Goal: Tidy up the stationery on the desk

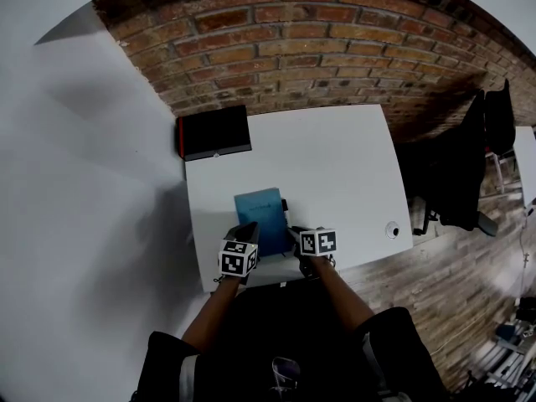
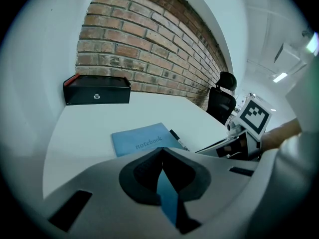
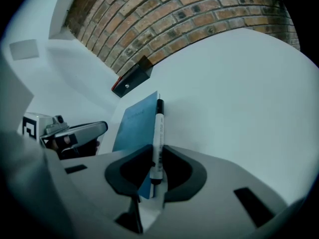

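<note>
Right hand-held gripper (image 3: 155, 152) clamps pen (image 3: 159, 123), grip unseen overhead.

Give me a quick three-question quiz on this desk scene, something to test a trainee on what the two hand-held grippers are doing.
1. Multiple choice: what is the right hand-held gripper shut on? A) the pen B) a stapler C) nothing
2. True or false: the left hand-held gripper stands wide open above the notebook.
3. Fill in: in the head view, the black box sits at the desk's far ____ corner, by the brick wall.

Key: 1 A. 2 False: it is shut on the notebook's near edge. 3 left.
</note>
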A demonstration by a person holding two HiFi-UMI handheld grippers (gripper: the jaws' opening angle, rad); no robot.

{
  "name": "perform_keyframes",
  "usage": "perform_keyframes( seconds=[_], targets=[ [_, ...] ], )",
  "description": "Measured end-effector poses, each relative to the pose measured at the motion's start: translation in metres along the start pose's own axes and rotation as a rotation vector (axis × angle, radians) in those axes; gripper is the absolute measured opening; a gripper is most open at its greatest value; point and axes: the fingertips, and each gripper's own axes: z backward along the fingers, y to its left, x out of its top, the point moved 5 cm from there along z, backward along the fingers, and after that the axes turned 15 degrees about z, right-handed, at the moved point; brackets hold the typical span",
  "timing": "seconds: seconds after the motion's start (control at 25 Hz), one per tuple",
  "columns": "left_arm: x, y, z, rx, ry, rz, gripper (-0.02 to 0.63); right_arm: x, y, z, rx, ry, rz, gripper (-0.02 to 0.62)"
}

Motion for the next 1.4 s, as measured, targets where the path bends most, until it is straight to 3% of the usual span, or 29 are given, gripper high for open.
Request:
perform_keyframes(
  seconds=[0.4, 0.68, 1.0, 1.4],
  targets=[
    [0.0, 0.001, -0.002, -0.005, 0.005, 0.006, 0.015, 0.005, 0.006, -0.003, 0.01, 0.085, 0.113, 0.098],
    [-0.002, 0.003, 0.0, -0.004, 0.006, 0.007, 0.015, 0.006, 0.007, -0.004, 0.024, 0.098, 0.114, 0.105],
    [-0.002, 0.003, 0.007, -0.011, -0.005, -0.004, 0.015, 0.014, 0.003, 0.01, -0.044, 0.014, 0.107, 0.112],
    [-0.017, -0.007, 0.026, -0.034, -0.022, -0.036, 0.015, -0.005, 0.01, 0.03, -0.065, -0.026, 0.075, 0.112]
  ],
)
